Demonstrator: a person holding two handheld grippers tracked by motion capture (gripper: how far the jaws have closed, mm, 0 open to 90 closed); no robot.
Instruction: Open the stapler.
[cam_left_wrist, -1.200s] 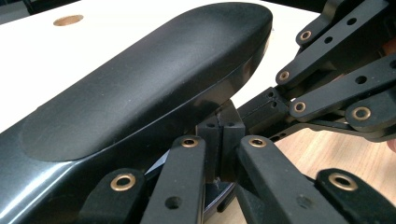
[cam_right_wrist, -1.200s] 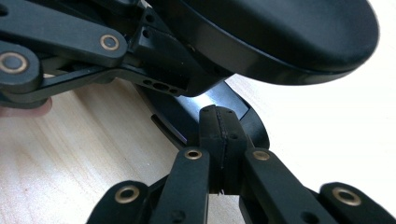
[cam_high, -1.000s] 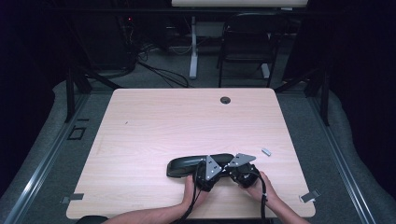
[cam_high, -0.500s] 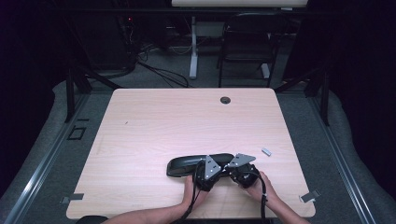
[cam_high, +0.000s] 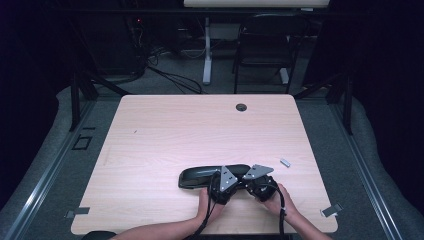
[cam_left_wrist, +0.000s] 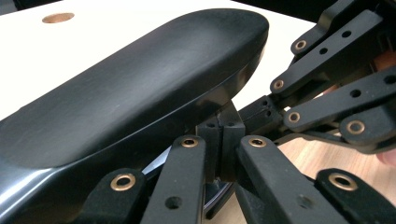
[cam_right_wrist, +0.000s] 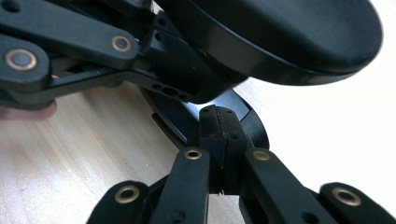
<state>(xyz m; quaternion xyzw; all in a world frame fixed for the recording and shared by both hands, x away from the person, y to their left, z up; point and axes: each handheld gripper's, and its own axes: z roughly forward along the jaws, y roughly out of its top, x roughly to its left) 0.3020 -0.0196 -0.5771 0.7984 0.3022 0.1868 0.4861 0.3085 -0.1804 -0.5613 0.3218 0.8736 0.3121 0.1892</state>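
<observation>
both pairs of jaws are sitting pressed together with nothing between them. left gripper (cam_high: 218, 184) and right gripper (cam_high: 260, 182) are lying just right of the frame's lower centre in the high view, their tips meeting at the black oblong case (cam_high: 210, 175) on the table (cam_high: 150, 135).

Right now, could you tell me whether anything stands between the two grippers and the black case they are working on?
Nothing visible does: the left gripper and right gripper, both shut, already meet the black case at its near edge.
</observation>
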